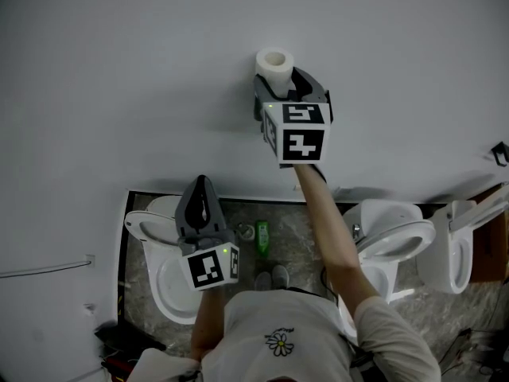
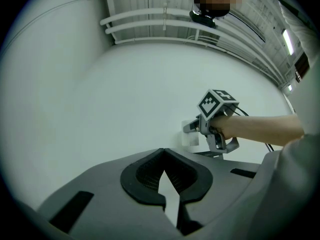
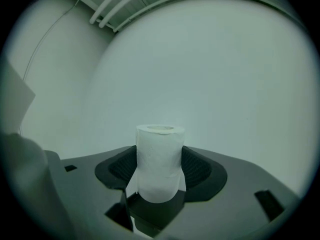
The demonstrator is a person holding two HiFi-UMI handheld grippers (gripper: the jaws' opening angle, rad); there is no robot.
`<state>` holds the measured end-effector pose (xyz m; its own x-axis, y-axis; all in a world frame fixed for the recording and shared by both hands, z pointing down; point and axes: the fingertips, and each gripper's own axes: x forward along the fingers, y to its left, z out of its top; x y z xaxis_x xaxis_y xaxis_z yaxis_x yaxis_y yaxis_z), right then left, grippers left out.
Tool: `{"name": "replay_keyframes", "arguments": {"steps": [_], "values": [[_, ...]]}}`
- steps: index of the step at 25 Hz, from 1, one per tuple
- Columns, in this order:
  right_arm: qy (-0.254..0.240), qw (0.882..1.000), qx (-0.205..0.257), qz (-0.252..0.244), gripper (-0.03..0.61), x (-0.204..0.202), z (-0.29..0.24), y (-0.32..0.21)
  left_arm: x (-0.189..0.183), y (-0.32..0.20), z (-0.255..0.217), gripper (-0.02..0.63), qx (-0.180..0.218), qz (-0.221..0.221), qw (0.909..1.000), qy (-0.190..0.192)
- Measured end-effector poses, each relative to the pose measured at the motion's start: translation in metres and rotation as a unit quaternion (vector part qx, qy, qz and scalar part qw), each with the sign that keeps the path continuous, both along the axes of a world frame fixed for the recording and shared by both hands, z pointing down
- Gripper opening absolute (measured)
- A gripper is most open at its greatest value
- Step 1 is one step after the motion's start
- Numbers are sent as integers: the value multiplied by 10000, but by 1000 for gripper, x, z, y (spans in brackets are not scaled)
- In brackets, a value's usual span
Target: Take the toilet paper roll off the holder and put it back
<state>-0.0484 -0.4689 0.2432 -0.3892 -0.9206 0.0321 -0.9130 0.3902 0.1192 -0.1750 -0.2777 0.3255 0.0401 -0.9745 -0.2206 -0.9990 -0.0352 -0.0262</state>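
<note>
Pale grey wall fills the background, and close against it stands the white toilet paper roll, upright with its hollow core facing up. The right claw is clamped on it, one dark ribbed pad pressing each side at about mid-height. A loose flap of paper hangs at the roll's lower left edge. The holder itself cannot be made out in any view, so I cannot tell whether the roll is already clear of it.

The step looks like lifting the roll away. It would go best with the claw held level and drawn straight along the roll's axis, so the core slides free rather than catching. The grip should be only firm enough to carry, since soft paper dents and can slip. The hanging flap could snag or unwind, so a slow, steady pull is wise.

Further out, the left claw is held low and well apart from the roll, its tips together with nothing between them. Below, white toilet bowls and a green bottle stand on the marbled floor.
</note>
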Motion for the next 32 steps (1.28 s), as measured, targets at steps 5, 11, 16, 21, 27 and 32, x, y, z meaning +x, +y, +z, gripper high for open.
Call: {"name": "replay_keyframes", "arguments": {"steps": [5, 11, 16, 21, 27, 32], "values": [[-127, 9975, 684, -116, 282, 5, -46, 23, -2, 2, -7, 17, -31, -25, 10000, 15], [-354, 9820, 1852, -96, 281, 35, -97, 79, 6, 5, -24, 17, 115, 90, 9999, 5], [-499, 9632, 2642, 77, 281, 69, -113, 136, 19, 10, -37, 17, 185, 259, 9995, -30], [-576, 9524, 2971, 371, 281, 106, -95, 183, 30, 17, -48, 17, 226, 397, 9989, -82], [-668, 9565, 2736, 756, 281, 147, -46, 215, 38, 24, -59, 18, 376, 516, 9978, -171], [-784, 9667, 2214, 1019, 281, 172, 4, 226, 45, 27, -57, 17, 415, 582, 9972, -203]]}}
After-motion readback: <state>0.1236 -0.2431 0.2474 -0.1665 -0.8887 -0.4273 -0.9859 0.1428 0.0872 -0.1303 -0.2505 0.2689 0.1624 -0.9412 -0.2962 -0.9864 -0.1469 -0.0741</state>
